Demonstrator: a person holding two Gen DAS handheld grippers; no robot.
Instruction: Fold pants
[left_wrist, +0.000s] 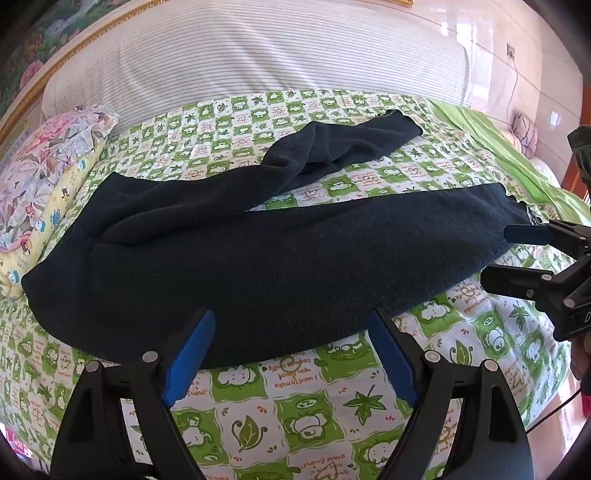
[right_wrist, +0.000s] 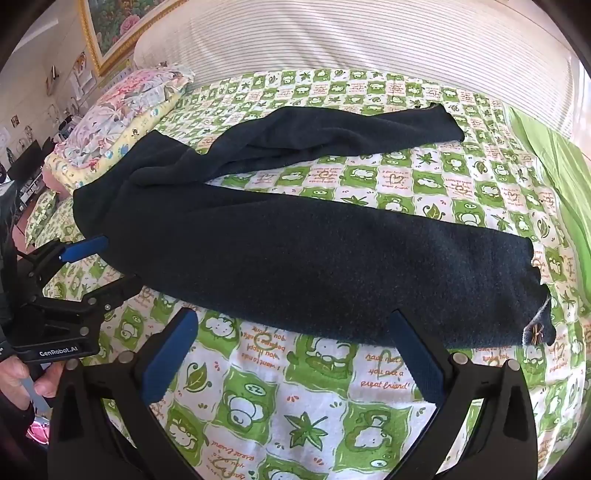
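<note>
Green-checked bedsheet (right_wrist: 295, 398) under dark pants (right_wrist: 295, 266); both hand-held grippers (left_wrist: 291, 354) (right_wrist: 291, 354) released; bow-trimmed hem only rightward.

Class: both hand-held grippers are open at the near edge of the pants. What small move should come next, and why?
Probably close the right hand-held gripper on the near leg's cuff. The dark pants lie spread on the bedsheet, legs splayed apart, nothing gripped yet; a grip must precede any fold.

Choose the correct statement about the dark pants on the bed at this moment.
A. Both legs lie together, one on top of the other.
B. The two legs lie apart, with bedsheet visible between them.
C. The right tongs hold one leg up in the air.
B: the pants lie flat with checkered bedsheet showing between the legs, and both the left tongs and right tongs are open and empty.
</note>
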